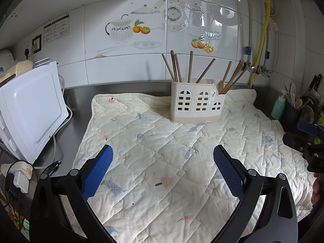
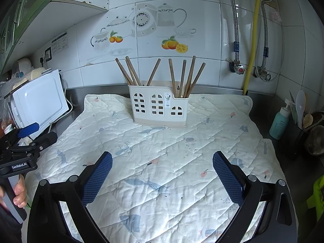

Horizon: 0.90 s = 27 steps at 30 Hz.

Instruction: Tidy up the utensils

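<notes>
From the left wrist camera, the left gripper [image 1: 163, 170] hangs above a quilted cloth [image 1: 162, 162] with its blue-padded fingers [image 1: 97, 172] spread wide apart and nothing between them. A cream utensil holder [image 1: 197, 103] stands upright on the cloth at about 1 o'clock from the gripper, well apart from it, near the tiled wall [image 1: 121, 64]. Wooden chopsticks [image 1: 189, 66] stand in it, leaning in different directions: one bunch in the taller part, another bunch [image 1: 232, 77] in the lower compartment on its right side. A white microwave [image 1: 32, 111] sits off the cloth at 9 o'clock. At 3 o'clock the right gripper [image 1: 303, 137] shows at the frame edge; from here one cannot tell how its fingers stand. A teal bottle [image 1: 278, 108] stands at 2 o'clock on the steel counter [image 1: 81, 97].

From the right wrist camera, the right gripper [image 2: 162, 174] also hovers over the cloth, its fingers [image 2: 227, 177] wide apart and empty. The holder [image 2: 160, 107] is at 12 o'clock, upright, well apart from the fingers, with chopsticks [image 2: 131, 73] in its taller left part and more [image 2: 187, 77] in the low right compartment. At 9 o'clock the left gripper [image 2: 28, 133] appears, held by a hand [image 2: 19, 192] on its grip. The bottle [image 2: 280, 122] is at 3 o'clock.
</notes>
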### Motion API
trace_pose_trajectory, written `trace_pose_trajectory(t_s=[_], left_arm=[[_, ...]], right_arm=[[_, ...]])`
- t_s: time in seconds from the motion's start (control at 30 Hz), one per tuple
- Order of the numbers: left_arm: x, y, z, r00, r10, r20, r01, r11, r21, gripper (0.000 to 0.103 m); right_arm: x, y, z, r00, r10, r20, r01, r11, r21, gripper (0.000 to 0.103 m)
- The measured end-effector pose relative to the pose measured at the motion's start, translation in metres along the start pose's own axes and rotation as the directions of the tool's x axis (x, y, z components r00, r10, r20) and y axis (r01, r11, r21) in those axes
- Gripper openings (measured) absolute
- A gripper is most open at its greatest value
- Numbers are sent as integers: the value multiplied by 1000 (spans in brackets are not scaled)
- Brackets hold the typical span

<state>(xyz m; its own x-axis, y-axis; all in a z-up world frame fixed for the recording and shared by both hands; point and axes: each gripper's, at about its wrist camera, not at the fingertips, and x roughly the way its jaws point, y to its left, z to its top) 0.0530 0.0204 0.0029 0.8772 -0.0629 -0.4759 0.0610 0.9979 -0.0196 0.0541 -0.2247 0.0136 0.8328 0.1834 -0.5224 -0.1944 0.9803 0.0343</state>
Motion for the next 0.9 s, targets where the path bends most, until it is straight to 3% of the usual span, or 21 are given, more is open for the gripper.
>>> trace_pose_trajectory(t_s=[0.9], left_arm=[[1, -5, -4, 1000, -21, -14, 21, 1000, 2, 98]], right_arm=[[6, 0, -6, 1000, -1, -20, 1, 1000, 1, 96]])
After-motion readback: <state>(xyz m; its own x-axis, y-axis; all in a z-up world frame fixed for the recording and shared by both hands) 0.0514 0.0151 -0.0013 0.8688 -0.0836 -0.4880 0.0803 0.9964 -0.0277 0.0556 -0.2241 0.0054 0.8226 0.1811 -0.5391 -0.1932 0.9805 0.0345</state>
